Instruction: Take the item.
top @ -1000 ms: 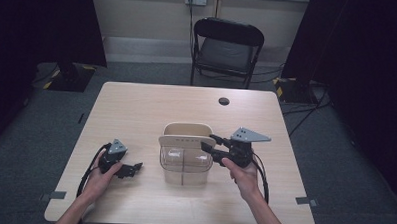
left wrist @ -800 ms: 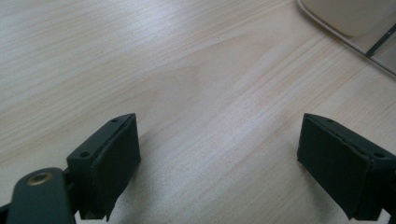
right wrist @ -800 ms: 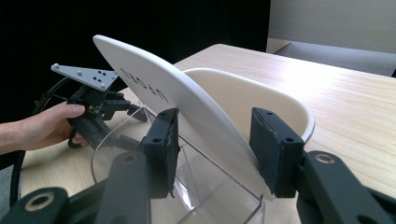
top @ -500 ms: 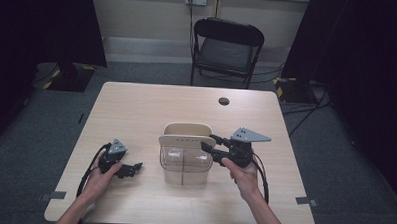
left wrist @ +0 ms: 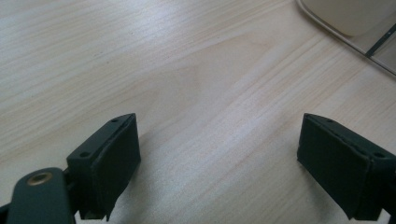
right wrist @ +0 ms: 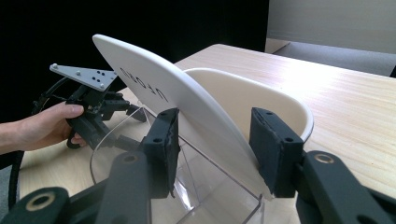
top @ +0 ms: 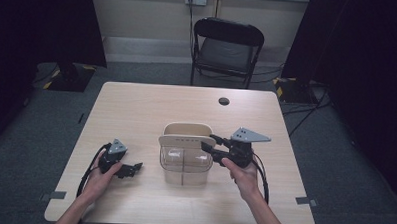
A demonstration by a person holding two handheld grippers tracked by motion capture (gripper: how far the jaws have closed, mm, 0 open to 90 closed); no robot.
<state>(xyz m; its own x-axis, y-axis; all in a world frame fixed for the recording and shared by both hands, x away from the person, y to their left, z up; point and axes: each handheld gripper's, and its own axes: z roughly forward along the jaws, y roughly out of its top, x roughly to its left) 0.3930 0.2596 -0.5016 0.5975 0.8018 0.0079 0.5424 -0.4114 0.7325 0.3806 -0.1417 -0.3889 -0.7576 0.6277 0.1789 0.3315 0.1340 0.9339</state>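
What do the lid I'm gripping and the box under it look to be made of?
Lid: matte cream plastic by the look; smooth, opaque, with raised lettering.
Box: clear hard plastic, likely acrylic; see-through walls with glossy reflections and a centre divider.
The right gripper clamps the lid's edge, so expect a slick surface.

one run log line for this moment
right gripper: shut on white lid | left gripper: open, on table | clear container: centre
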